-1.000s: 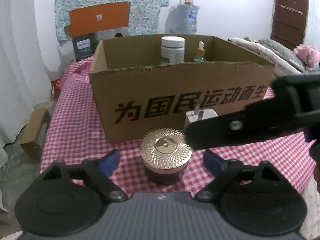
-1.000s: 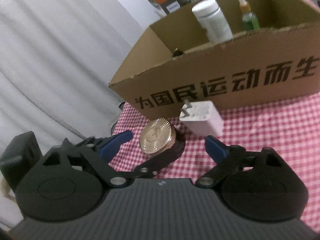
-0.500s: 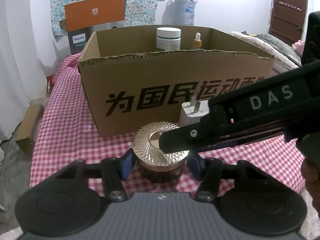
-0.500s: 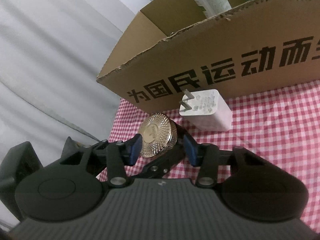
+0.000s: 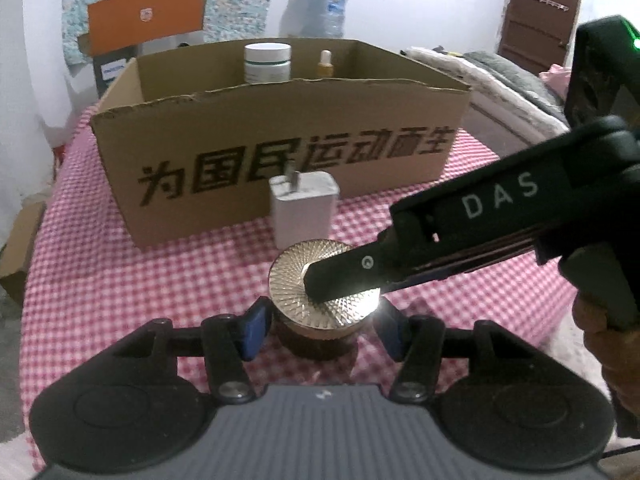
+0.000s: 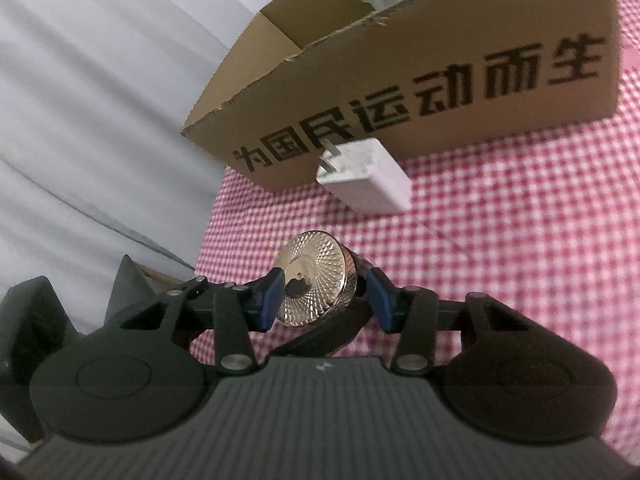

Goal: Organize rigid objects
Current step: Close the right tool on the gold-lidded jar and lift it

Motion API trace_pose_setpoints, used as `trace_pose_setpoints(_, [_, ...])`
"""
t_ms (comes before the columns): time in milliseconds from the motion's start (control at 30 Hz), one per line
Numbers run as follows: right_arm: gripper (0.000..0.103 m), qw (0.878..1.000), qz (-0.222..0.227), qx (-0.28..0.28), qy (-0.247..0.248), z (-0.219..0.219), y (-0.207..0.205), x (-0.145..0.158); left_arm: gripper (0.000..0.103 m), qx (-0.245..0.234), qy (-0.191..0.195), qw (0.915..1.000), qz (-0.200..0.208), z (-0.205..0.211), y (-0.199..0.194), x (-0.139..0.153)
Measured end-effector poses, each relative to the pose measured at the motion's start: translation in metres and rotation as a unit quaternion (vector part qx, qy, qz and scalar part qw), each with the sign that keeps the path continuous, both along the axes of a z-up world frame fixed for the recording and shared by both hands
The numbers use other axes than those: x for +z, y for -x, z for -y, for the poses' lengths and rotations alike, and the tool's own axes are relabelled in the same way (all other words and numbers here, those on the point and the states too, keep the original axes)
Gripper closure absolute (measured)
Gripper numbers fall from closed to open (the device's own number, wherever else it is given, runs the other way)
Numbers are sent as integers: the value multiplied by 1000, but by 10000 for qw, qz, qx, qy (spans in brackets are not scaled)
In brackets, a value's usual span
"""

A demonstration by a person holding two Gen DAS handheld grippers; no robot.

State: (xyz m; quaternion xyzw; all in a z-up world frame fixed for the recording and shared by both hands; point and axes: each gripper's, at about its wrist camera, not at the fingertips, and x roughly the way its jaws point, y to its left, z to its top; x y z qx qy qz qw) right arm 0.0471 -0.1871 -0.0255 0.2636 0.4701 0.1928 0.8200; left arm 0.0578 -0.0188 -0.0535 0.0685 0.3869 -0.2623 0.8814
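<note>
Gold-lidded jar (image 5: 320,304) clamped by left gripper (image 5: 322,330) and right gripper (image 6: 326,300)

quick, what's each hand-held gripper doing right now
Left hand-held gripper: shut on the jar body.
Right hand-held gripper: shut on the jar's gold lid.

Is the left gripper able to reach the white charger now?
Probably not: the left gripper is shut on the gold-lidded jar, which stands between it and the white charger.

Orange box (image 5: 146,16), water jug (image 5: 326,10), brown door (image 5: 538,12) behind checkered tablecloth (image 5: 80,280).
</note>
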Motion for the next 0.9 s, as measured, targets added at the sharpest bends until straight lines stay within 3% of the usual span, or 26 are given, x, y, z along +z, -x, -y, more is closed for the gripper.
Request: trace_pose_setpoints(900, [54, 9999, 26, -76, -141, 7, 2, -8, 45, 11, -416, 9991, -108, 25, -20, -12])
